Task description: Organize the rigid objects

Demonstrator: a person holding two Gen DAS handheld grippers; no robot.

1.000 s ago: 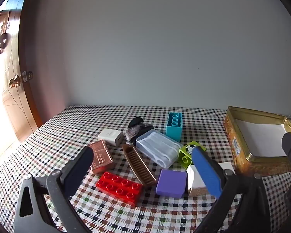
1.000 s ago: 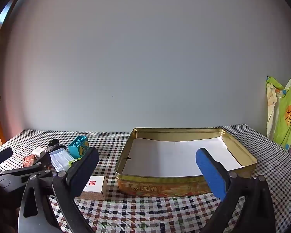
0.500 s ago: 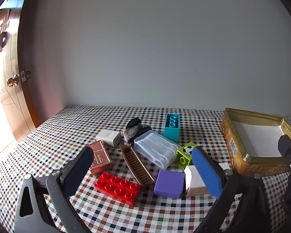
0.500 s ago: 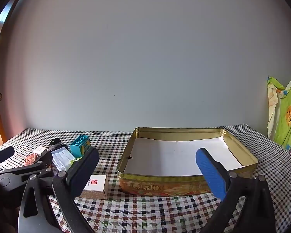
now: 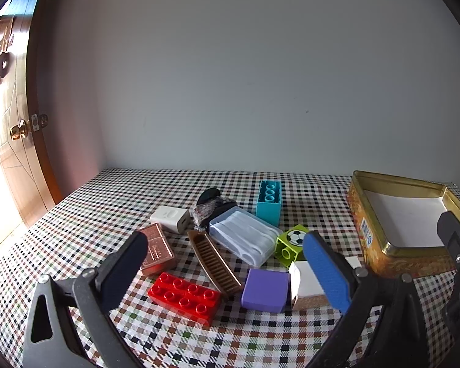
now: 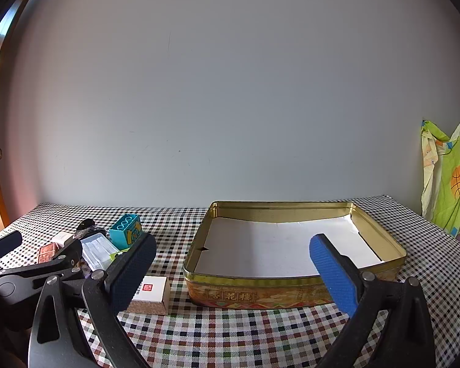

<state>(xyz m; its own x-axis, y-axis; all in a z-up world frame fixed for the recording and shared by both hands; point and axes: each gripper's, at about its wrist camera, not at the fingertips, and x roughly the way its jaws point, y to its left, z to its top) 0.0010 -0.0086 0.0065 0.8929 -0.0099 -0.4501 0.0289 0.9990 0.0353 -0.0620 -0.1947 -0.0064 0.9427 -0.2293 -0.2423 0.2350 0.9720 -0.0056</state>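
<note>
Lying flat, comb (image 5: 215, 263) runs diagonally.

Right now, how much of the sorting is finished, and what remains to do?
Done: nothing yet; the gold tin holds only its white paper lining. In hand: nothing; the left gripper and right gripper are both open. Left: the whole pile, such as the red brick, purple block, comb and white box.

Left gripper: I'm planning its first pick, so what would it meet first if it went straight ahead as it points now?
Probably the brown comb or the red brick, which lie between the open fingers of the left gripper. Depth is unclear; both sit close together on the table.
</note>
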